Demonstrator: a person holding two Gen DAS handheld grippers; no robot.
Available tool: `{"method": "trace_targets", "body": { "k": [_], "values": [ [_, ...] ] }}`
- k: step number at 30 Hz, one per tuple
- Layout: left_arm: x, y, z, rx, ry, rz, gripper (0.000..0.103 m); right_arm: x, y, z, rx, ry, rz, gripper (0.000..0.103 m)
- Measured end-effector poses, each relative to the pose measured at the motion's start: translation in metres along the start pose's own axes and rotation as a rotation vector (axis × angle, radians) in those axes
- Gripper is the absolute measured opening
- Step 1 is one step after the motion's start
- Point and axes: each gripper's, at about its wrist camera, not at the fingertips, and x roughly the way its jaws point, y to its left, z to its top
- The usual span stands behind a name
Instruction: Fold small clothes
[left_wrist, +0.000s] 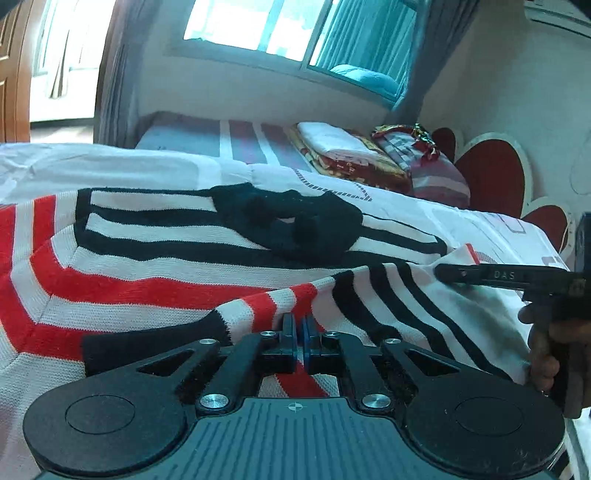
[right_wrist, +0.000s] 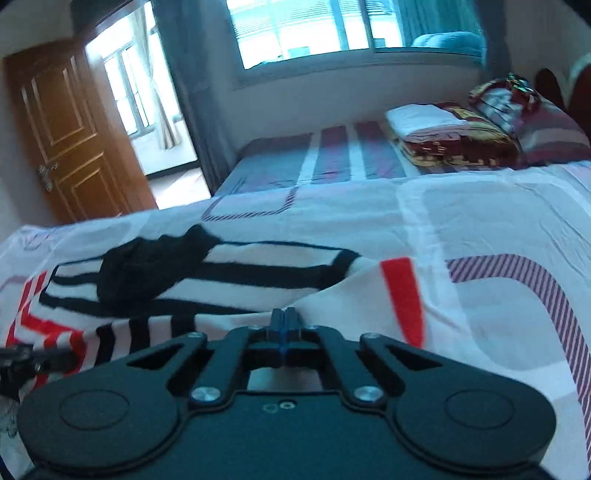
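A knitted garment with red, white and black stripes lies spread on the bed, with a black collar part on top. My left gripper is shut on the garment's near edge, which is lifted into a fold. My right gripper is shut on the garment at its white edge near a red band. The right gripper also shows in the left wrist view, pinching the cloth's right corner. The left gripper's fingers show at the left edge of the right wrist view.
The bed sheet is white with striped shapes. Folded clothes and blankets and a pillow lie at the far end. A red headboard is at the right. A wooden door and a window are behind.
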Motion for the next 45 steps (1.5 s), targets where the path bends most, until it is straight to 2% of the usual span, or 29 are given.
{"method": "trace_targets", "body": {
  "k": [2, 3, 5, 6, 8, 9, 10, 11, 12, 13, 16, 18, 21, 23, 25, 26, 28, 36, 37, 38, 39, 40, 42, 45],
  "values": [
    [-0.003, -0.002, 0.003, 0.006, 0.002, 0.017, 0.006, -0.004, 0.011, 0.001, -0.021, 0.012, -0.001, 0.009],
    [-0.012, -0.002, 0.002, 0.014, -0.006, 0.038, 0.006, -0.01, 0.019, 0.001, -0.037, 0.0, 0.003, 0.025],
    [-0.019, 0.0, -0.001, 0.033, -0.011, 0.07, 0.02, -0.029, 0.032, -0.003, -0.06, -0.07, -0.001, 0.027],
    [-0.016, 0.002, -0.004, 0.041, 0.017, 0.077, 0.024, -0.03, 0.036, -0.007, -0.062, -0.062, -0.005, 0.026],
    [-0.016, 0.002, -0.003, 0.06, 0.022, 0.073, 0.024, -0.011, 0.042, -0.018, -0.086, 0.061, -0.039, 0.025],
    [-0.019, 0.003, -0.002, 0.054, 0.029, 0.074, 0.024, -0.013, 0.05, -0.023, -0.137, 0.03, -0.06, 0.027],
    [-0.025, 0.005, 0.0, 0.042, 0.03, 0.079, 0.029, -0.014, 0.057, -0.023, -0.163, 0.036, -0.087, 0.028],
    [-0.034, 0.007, 0.0, 0.039, 0.011, 0.088, 0.038, -0.017, 0.061, -0.022, -0.155, 0.033, -0.097, 0.03],
    [-0.048, 0.012, -0.003, 0.033, -0.029, 0.117, 0.066, -0.022, 0.064, -0.021, -0.144, 0.018, -0.089, 0.03],
    [-0.062, 0.019, -0.007, 0.018, -0.069, 0.156, 0.078, -0.029, 0.068, -0.02, -0.141, -0.005, -0.071, 0.03],
    [-0.113, 0.063, -0.022, -0.102, -0.153, 0.203, 0.078, -0.045, 0.079, -0.022, -0.153, -0.02, -0.039, 0.031],
    [-0.154, 0.105, -0.038, -0.216, -0.204, 0.271, 0.077, -0.054, 0.084, -0.027, -0.161, -0.028, -0.027, 0.032],
    [-0.218, 0.173, -0.071, -0.397, -0.306, 0.392, 0.066, -0.063, 0.085, -0.032, -0.15, -0.017, -0.028, 0.032],
    [-0.256, 0.22, -0.096, -0.536, -0.396, 0.453, 0.066, -0.067, 0.082, -0.035, -0.128, -0.012, -0.036, 0.032],
    [-0.277, 0.254, -0.11, -0.641, -0.411, 0.539, 0.066, -0.07, 0.078, -0.039, -0.098, -0.009, -0.042, 0.032],
    [-0.283, 0.271, -0.116, -0.713, -0.404, 0.555, 0.066, -0.071, 0.077, -0.04, -0.083, -0.009, -0.047, 0.032],
    [-0.289, 0.303, -0.126, -0.846, -0.39, 0.526, 0.066, -0.074, 0.076, -0.041, -0.058, -0.013, -0.051, 0.032],
    [-0.266, 0.329, -0.105, -0.815, -0.394, 0.504, 0.066, -0.074, 0.09, -0.04, -0.03, -0.023, -0.019, 0.033],
    [-0.262, 0.329, -0.102, -0.78, -0.39, 0.517, 0.058, -0.074, 0.092, -0.04, -0.03, -0.026, -0.019, 0.033],
    [-0.258, 0.329, -0.098, -0.737, -0.374, 0.541, 0.042, -0.075, 0.093, -0.039, -0.03, -0.029, -0.017, 0.033],
    [-0.254, 0.329, -0.093, -0.704, -0.332, 0.553, 0.009, -0.075, 0.093, -0.039, -0.03, -0.031, -0.018, 0.033],
    [-0.25, 0.33, -0.089, -0.713, -0.31, 0.528, 0.009, -0.075, 0.092, -0.038, -0.028, -0.033, -0.022, 0.033],
    [-0.251, 0.311, -0.078, -0.66, -0.342, 0.494, 0.009, -0.073, 0.089, -0.035, -0.022, -0.033, -0.022, 0.033],
    [-0.233, 0.244, -0.036, -0.391, -0.349, 0.402, 0.009, -0.071, 0.085, -0.033, -0.01, -0.042, -0.031, 0.033]
  ]
}}
